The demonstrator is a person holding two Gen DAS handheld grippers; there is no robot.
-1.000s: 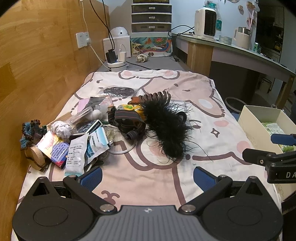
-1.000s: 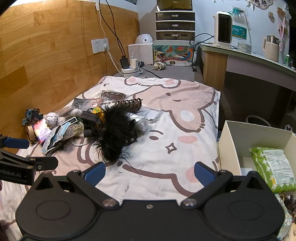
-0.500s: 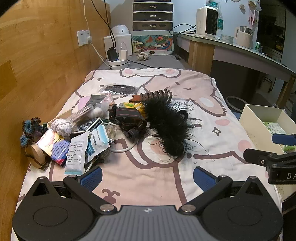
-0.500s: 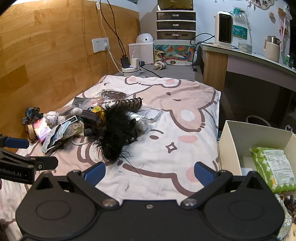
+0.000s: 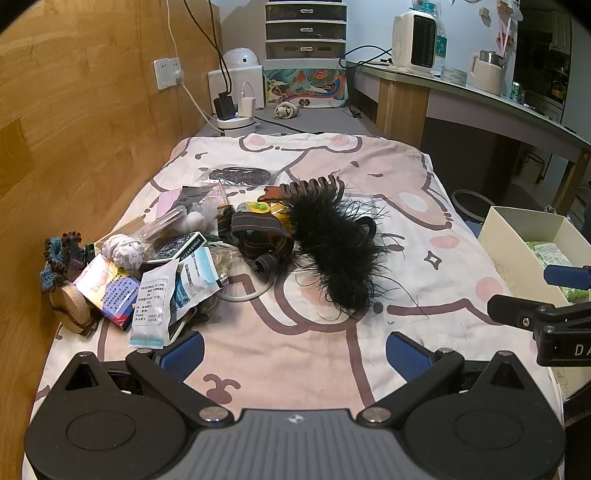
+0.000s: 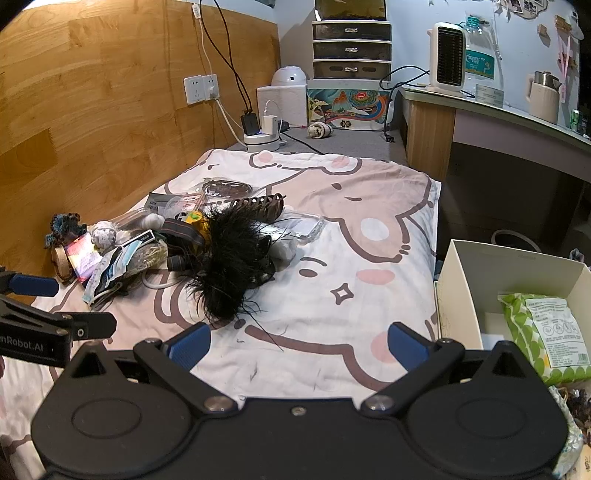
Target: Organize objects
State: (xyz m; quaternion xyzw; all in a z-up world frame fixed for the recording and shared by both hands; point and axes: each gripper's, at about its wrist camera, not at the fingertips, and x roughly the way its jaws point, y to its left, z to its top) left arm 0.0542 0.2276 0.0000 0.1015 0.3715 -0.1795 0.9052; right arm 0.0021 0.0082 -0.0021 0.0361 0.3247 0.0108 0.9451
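The left gripper and the right gripper are both hanging low over the near end of the bed, each with its jaws spread wide and holding nothing. The things to organize are lying in a tangled pile on the left half of the blanket, near the wooden wall, and the white box with a green packet inside is waiting at the right edge. I am thinking the black feather piece is the main risk: its loose strands are reaching over the strap and the comb, so a pinch there could be dragging neighbours along. The flat packets are overlapping and could be slipping. The blanket is soft, so it may be rising with a low grasp. Behind the bed a power strip, drawers and a long desk are standing.
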